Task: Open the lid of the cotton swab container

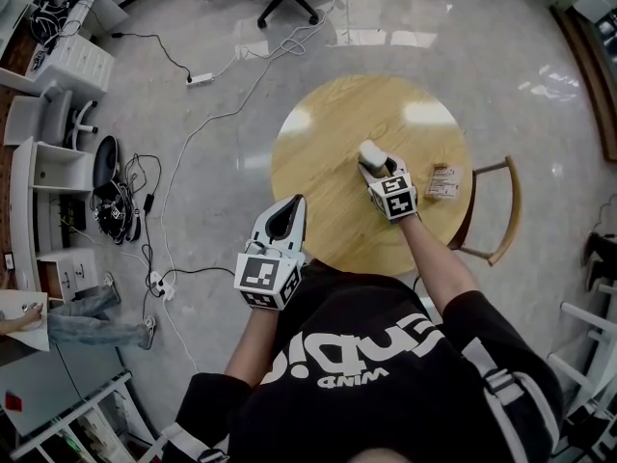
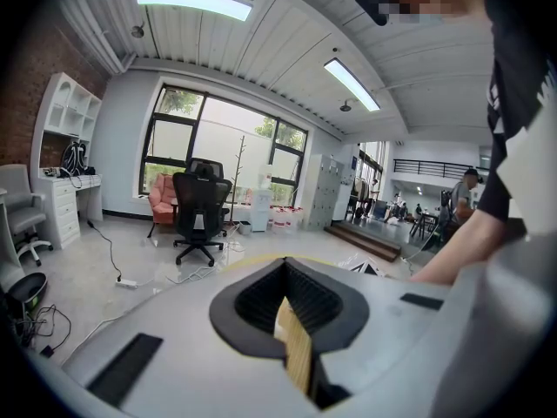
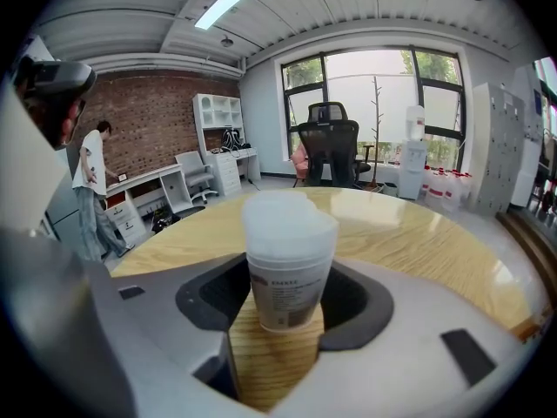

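The right gripper (image 1: 374,167) reaches over the middle of the round wooden table (image 1: 328,114), jaws wide on either side of the upright white cotton swab container (image 3: 287,251), with the pads just beside its wall. The left gripper (image 1: 292,210), at the table's near edge, is closed and empty. The container's label (image 3: 283,299) is too blurred to read.

A round, light-wood table (image 1: 323,162) carries a white, frosted plastic cylindrical container (image 1: 371,151), upright near its middle with the lid on, and a small pale printed packet (image 1: 442,181) lying apart near its right edge.
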Demonstrator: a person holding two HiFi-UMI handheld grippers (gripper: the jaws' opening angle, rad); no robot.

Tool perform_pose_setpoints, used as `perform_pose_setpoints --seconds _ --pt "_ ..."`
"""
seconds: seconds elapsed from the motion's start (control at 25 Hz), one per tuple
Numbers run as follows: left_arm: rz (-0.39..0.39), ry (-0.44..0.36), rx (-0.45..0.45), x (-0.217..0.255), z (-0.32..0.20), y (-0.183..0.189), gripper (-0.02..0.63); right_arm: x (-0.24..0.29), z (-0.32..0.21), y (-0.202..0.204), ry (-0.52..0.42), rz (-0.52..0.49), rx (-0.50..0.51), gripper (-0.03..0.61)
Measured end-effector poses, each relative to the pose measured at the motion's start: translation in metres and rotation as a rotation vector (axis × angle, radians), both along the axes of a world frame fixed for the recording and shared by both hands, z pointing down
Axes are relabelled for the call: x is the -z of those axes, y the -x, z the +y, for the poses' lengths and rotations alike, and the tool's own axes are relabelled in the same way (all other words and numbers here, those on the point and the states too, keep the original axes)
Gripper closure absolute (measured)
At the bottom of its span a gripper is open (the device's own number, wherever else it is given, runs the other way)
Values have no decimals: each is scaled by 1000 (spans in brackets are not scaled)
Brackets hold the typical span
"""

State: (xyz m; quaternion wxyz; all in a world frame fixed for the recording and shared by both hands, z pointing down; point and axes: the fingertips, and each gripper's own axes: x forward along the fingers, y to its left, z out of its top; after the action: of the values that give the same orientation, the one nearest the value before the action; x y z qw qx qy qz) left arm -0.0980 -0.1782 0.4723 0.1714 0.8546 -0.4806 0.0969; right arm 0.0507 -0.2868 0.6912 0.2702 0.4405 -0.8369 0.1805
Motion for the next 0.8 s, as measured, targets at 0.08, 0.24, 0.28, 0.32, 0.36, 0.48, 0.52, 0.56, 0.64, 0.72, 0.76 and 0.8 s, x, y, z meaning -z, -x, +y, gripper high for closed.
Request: perform_pose_setpoints --seconds 0.08,0.24,0.28,0.32,0.36,0.48,0.52,0.56,0.64,0.72,0.76,0.8 --pt "3 -2 -1 1 0 0 606 5 1 1 -8 -4 18 351" --pt "7 -7 -6 2 2 0 606 19 6 1 -23 -20 51 351" --pt "8 -8 -8 1 3 0 606 23 8 1 -27 -25 62 351" --pt "9 -8 -10 1 5 -1 606 28 10 1 -32 -31 75 351" --pt "10 -8 -13 1 6 -2 606 34 12 2 -39 -34 93 351" --pt "16 -13 -23 4 7 -6 606 53 16 4 -64 -38 158 351" --pt "18 -16 -26 4 7 -7 606 60 17 4 -74 -41 179 351" --pt "20 -20 -31 5 7 -8 606 67 18 4 -85 -47 198 351" --pt "25 -27 -45 6 8 -9 606 83 20 5 -103 -67 225 351" --pt "29 -30 -62 7 10 -9 606 98 21 7 -116 -96 251 351" --pt "29 -30 -69 7 11 -9 606 105 22 8 -120 -110 269 351" --pt "28 -30 -74 7 13 -8 606 111 24 10 -124 -123 288 351"
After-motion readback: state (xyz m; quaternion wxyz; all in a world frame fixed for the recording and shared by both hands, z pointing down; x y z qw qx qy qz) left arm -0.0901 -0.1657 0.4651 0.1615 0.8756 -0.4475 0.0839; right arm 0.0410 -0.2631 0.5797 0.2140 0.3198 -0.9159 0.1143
